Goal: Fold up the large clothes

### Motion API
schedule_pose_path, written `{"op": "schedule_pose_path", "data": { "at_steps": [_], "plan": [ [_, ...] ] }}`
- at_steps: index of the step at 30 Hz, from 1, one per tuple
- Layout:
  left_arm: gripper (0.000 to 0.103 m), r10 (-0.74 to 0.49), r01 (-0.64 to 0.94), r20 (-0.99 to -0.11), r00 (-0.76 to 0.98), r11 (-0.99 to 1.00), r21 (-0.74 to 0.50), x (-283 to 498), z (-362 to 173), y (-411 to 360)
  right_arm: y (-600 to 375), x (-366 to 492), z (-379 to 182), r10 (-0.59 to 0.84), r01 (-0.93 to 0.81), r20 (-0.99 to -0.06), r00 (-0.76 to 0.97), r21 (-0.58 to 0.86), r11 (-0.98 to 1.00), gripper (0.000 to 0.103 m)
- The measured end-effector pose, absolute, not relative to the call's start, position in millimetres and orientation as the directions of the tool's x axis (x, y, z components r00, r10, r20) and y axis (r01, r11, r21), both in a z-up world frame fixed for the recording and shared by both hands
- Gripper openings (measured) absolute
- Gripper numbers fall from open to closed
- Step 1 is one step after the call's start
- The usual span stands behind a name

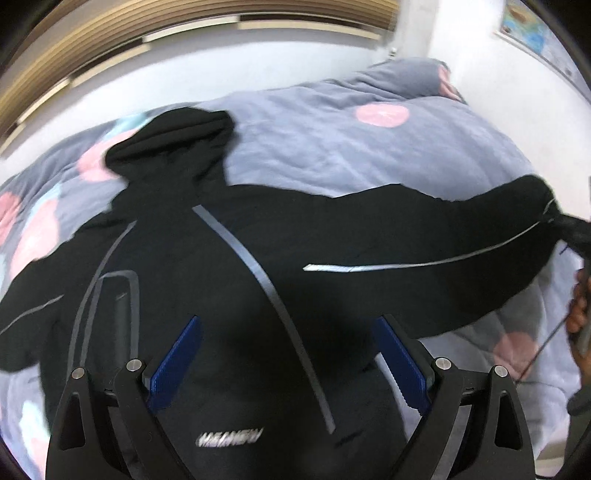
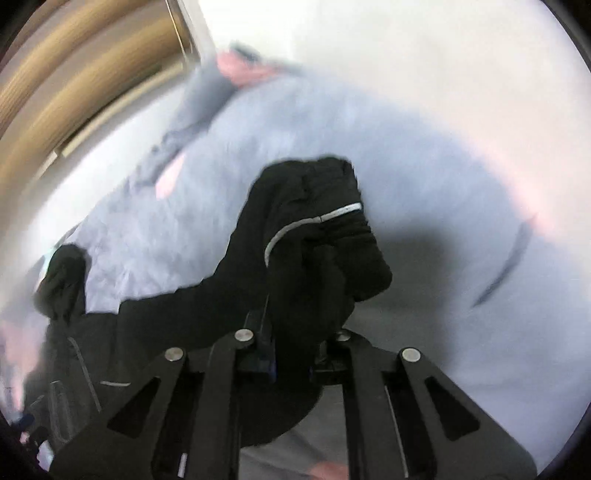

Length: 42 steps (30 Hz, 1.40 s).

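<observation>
A black hooded jacket (image 1: 207,266) with grey stripes lies spread on a bed, hood (image 1: 173,140) pointing away. My left gripper (image 1: 288,354) is open and empty, hovering over the jacket's body, blue pads (image 1: 177,362) wide apart. The jacket's right sleeve (image 1: 424,240) stretches out to the right, where my right gripper (image 1: 570,230) holds its cuff. In the right wrist view my right gripper (image 2: 295,295) is shut on the sleeve cuff (image 2: 325,229), which is bunched up and lifted above the bed. The fingertips are hidden in the cloth.
The bed has a grey-blue quilt (image 1: 332,140) with pink and pale blue dots. A white wall (image 1: 221,66) and wooden headboard slats (image 1: 110,37) are behind. A poster (image 1: 535,33) hangs on the right wall. The person's hand (image 1: 580,314) shows at right.
</observation>
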State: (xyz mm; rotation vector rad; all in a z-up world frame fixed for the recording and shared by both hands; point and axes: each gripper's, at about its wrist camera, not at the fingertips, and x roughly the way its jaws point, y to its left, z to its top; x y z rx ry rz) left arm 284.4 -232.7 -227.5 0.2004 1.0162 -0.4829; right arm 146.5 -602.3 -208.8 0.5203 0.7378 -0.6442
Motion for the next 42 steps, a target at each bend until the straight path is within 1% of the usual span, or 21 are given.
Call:
{"op": "schedule_pose_path", "data": {
  "at_steps": [2,4,7,9,11,13,14,17,21,23,26,31,35,39,42],
  "plan": [
    [0.094,-0.323,0.506,-0.854,0.408,0.858,-0.083,294,-243,-252,-611,136,-209,-0.338,0.702,-0.742,0.579,0.242,0.669,0.009],
    [0.094,-0.344,0.545,-0.866,0.364,0.832,-0.102,306,-273,-281,-619,133,-225,-0.33,0.723,-0.771,0.545,0.234,0.65,0.009],
    [0.094,-0.305,0.573,-0.899,0.315,0.816,-0.076,318,-315,-314,-627,146,-265,-0.299,0.755,-0.838,0.456,0.187,0.628,0.008],
    [0.094,-0.266,0.582,-0.926,0.266,0.81,-0.065,326,-348,-332,-636,145,-284,-0.28,0.771,-0.86,0.427,0.185,0.609,0.009],
    [0.094,-0.223,0.58,-0.946,0.234,0.813,-0.048,331,-376,-341,-643,145,-291,-0.256,0.78,-0.866,0.43,0.213,0.589,0.009],
    [0.095,-0.217,0.592,-0.942,0.254,0.805,-0.026,330,-382,-344,-643,149,-291,-0.255,0.782,-0.875,0.413,0.197,0.591,0.01],
    [0.095,-0.217,0.598,-0.942,0.257,0.801,-0.021,329,-381,-346,-641,154,-290,-0.271,0.782,-0.88,0.389,0.16,0.603,0.01],
    [0.094,-0.238,0.602,-0.941,0.242,0.797,-0.046,328,-370,-338,-628,162,-280,-0.316,0.773,-0.884,0.344,0.075,0.63,0.01],
    [0.094,-0.291,0.579,-0.919,0.267,0.81,-0.088,323,-336,-303,-597,164,-252,-0.343,0.734,-0.858,0.383,0.056,0.677,0.008],
    [0.094,-0.299,0.547,-0.906,0.298,0.832,-0.095,319,-315,-273,-571,169,-236,-0.36,0.694,-0.84,0.406,0.028,0.719,0.008],
    [0.094,-0.275,0.492,-0.89,0.363,0.868,-0.068,309,-290,-224,-515,189,-208,-0.339,0.595,-0.807,0.484,0.02,0.803,0.008],
    [0.094,-0.224,0.396,-0.885,0.407,0.917,-0.05,298,-266,-124,-417,234,-187,-0.252,0.421,-0.785,0.566,0.012,0.907,0.008],
    [0.094,-0.181,0.312,-0.888,0.423,0.949,-0.044,289,-258,-50,-345,272,-187,-0.189,0.295,-0.783,0.592,-0.007,0.955,0.008],
    [0.094,-0.172,0.237,-0.895,0.41,0.968,-0.078,277,-259,14,-263,307,-197,-0.11,0.17,-0.796,0.596,-0.009,0.985,0.008],
    [0.094,-0.145,0.194,-0.895,0.421,0.979,-0.067,278,-262,37,-216,329,-209,-0.078,0.094,-0.805,0.589,-0.027,0.995,0.008]
  ]
}}
